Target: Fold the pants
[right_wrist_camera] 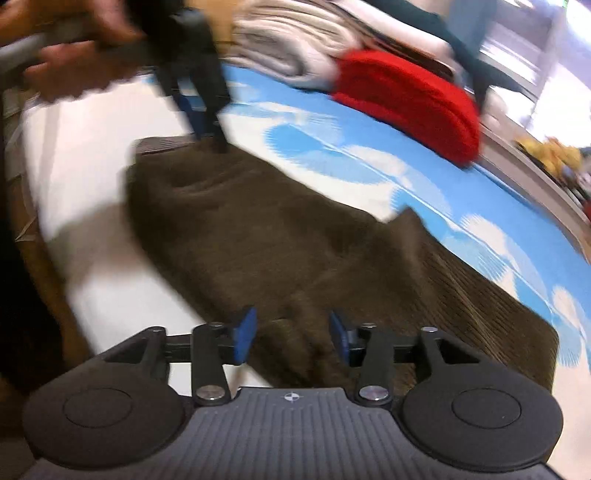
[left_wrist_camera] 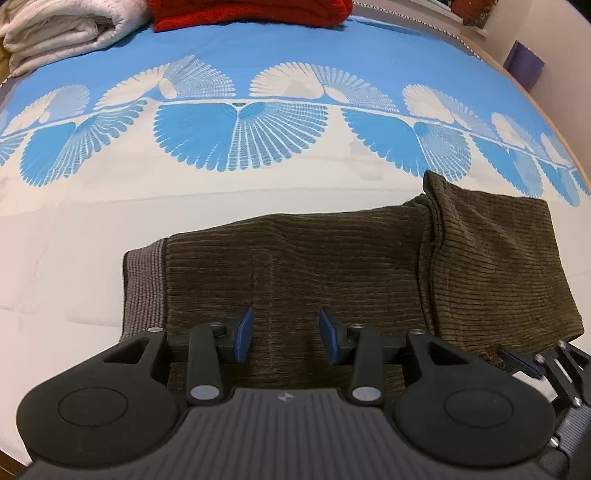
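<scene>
Left gripper, seen from the left wrist, hangs over the brown corduroy pants with its blue pads apart and no cloth pinched between them; the pants lie folded on the blue-and-white bedspread, grey waistband at left, beneath a red blanket and a white folded blanket. Right gripper, seen from the blurred right wrist view, likewise stands with jaws apart above the pants, empty; a person's hand holds the left gripper near the waistband.
</scene>
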A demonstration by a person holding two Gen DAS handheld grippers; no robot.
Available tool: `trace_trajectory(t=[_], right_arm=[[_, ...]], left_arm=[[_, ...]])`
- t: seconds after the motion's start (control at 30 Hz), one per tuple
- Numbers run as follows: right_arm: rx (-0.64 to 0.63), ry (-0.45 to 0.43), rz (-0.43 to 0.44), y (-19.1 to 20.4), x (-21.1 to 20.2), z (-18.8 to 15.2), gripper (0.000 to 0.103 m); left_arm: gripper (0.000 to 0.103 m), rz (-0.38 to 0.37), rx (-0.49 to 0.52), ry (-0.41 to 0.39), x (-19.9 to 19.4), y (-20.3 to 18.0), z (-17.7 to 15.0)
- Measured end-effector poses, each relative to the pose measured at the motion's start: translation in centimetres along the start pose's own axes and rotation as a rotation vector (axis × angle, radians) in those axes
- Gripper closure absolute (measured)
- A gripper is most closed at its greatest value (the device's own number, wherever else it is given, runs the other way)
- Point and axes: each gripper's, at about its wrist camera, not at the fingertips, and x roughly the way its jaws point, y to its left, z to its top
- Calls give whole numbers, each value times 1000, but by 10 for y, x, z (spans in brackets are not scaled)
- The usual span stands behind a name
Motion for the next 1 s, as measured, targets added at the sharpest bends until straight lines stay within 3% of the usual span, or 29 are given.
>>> trace_trajectory(t=[0.17, 0.23, 0.4, 0.53, 0.6, 0.8, 0.9, 1.0], right_arm=[[38, 34, 36, 2, 29, 9, 57], [77, 54, 65, -3, 33, 12, 92], [48, -26, 112, -3, -6, 21, 92], [-80, 78, 164, 14, 3, -8, 91], [-93, 57, 138, 16, -2, -9, 91], [238, -99, 74, -34, -41, 4, 85], [370, -91, -28, -65, -46, -10, 85], [509, -73, -141, -102, -53, -32, 85]], left_arm=[[59, 16, 28, 14, 8, -10, 1], [59, 18, 32, 14, 9, -11, 2], [59, 10, 27, 4, 7, -13, 4], [59, 1, 35, 3, 9, -24, 9], [59, -19, 47, 2, 11, -36, 11], [59, -135, 153, -17, 12, -85, 13], [59, -228, 203, 3, 14, -107, 12], [59, -327, 337, 54, 17, -139, 1]])
